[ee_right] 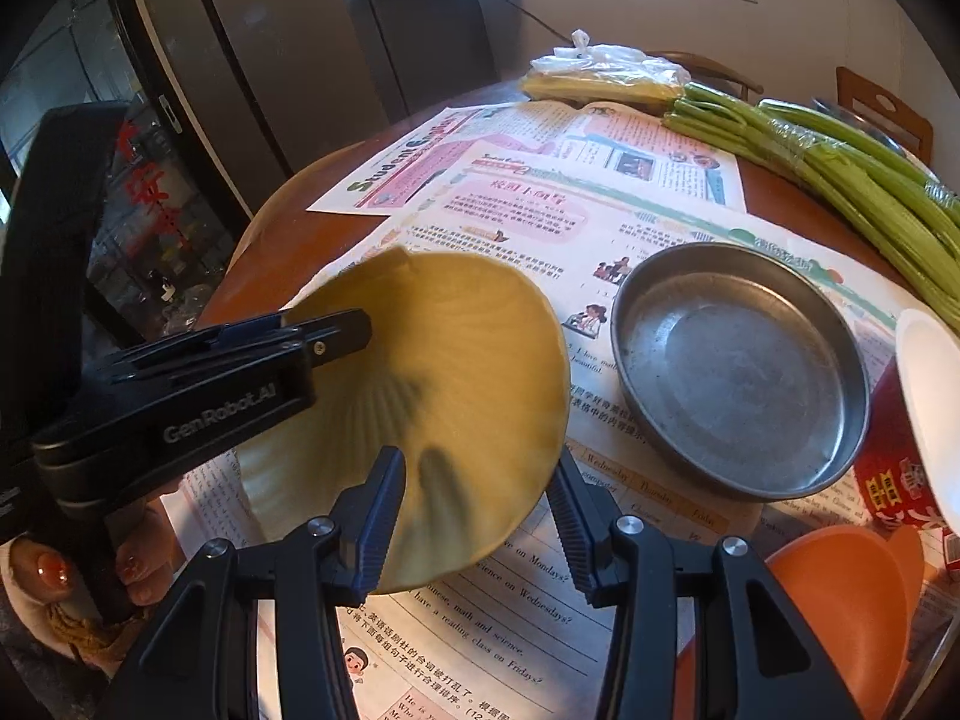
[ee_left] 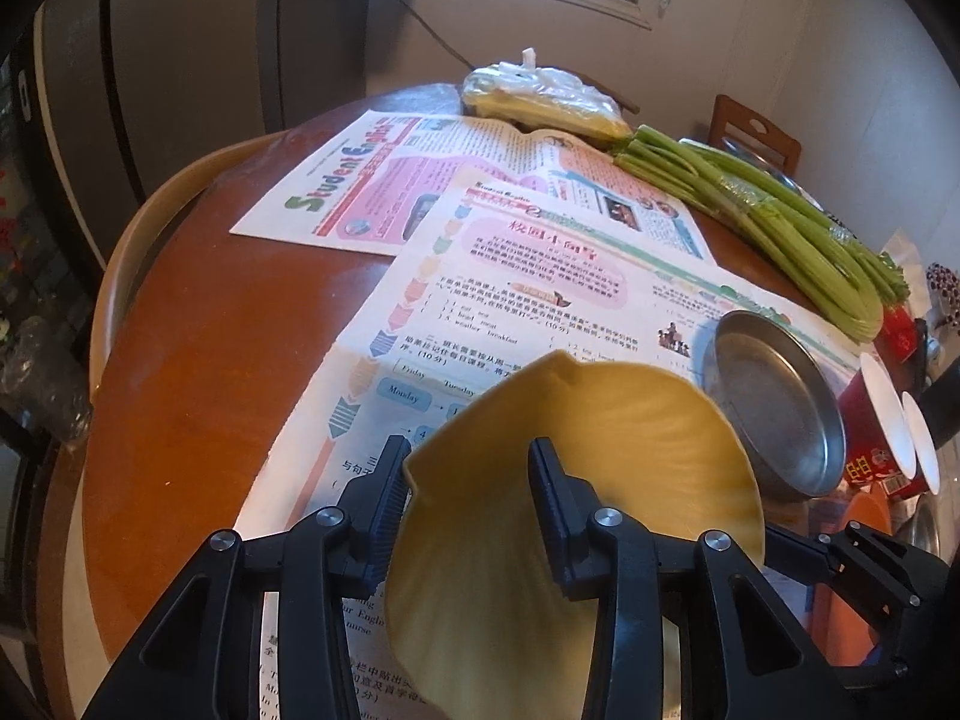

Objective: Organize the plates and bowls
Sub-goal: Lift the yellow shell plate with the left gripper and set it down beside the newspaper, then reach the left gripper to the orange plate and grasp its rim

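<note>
A yellow shell-shaped plate [ee_left: 600, 480] is being held up off the table by the left gripper [ee_left: 471, 474], and it is being tipped to one side. Its rim is being pinched between the two black fingers, one finger inside the plate and one outside. In the right wrist view the same plate [ee_right: 456, 360] is being seen from the side, with the left gripper [ee_right: 336, 330] clamped on its far left edge. The right gripper [ee_right: 480, 510] is being kept wide open just in front of the plate, and nothing is being gripped by it. A round metal pan [ee_right: 741, 372] is sitting just beside the plate on a sheet of newspaper [ee_right: 540, 630]. An orange bowl [ee_right: 840, 594] is being seen near the right gripper, low on the right. A red paper cup [ee_right: 900, 468] is lying on its side next to the pan. Long green stalks [ee_right: 840, 162] and a plastic bag [ee_right: 606, 72] are being seen far back on the brown round table [ee_left: 198, 360].
</note>
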